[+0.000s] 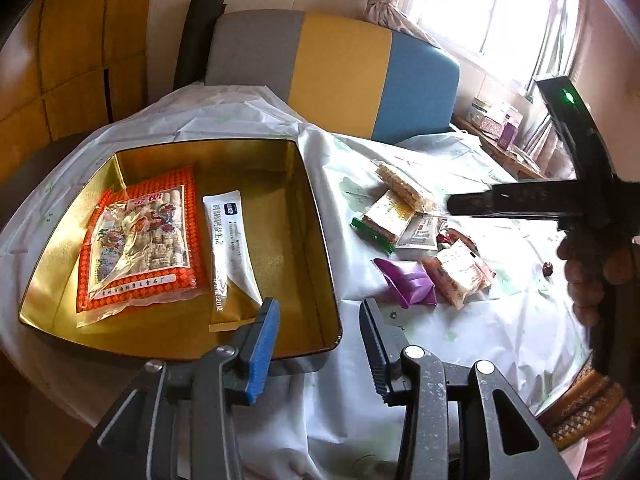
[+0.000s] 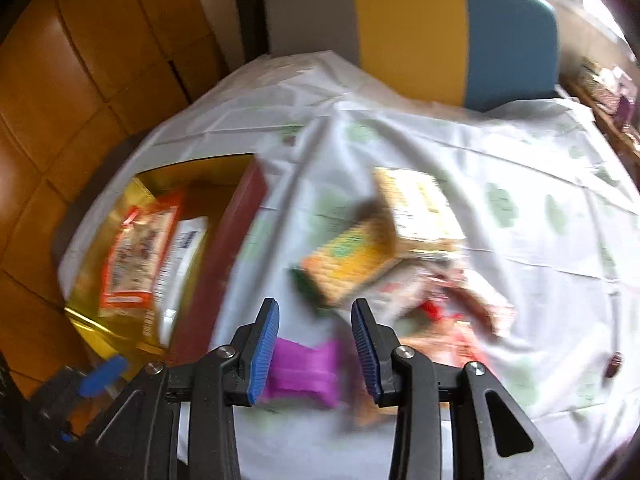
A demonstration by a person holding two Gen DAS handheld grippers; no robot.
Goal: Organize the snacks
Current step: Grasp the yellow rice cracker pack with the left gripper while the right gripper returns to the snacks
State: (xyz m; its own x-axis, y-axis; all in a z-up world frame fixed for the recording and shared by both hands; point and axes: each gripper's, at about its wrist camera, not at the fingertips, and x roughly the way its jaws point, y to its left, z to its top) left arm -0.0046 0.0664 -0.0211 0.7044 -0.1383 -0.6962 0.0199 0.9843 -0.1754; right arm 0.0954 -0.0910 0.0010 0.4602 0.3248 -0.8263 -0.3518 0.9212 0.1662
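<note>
My right gripper (image 2: 315,354) hangs part-open around the purple packet (image 2: 302,368) on the tablecloth (image 2: 520,168) right of the gold tin (image 1: 316,216), pads not pressing. It looks light and crinkly; I'd pinch mid-body. My left gripper (image 1: 320,346) is part-open, empty.

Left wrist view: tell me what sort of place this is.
Probably a home dining or living room: a table under a white plastic tablecloth, a grey, yellow and blue chair pulled up to it, and a curtained window above a cluttered side shelf.
</note>
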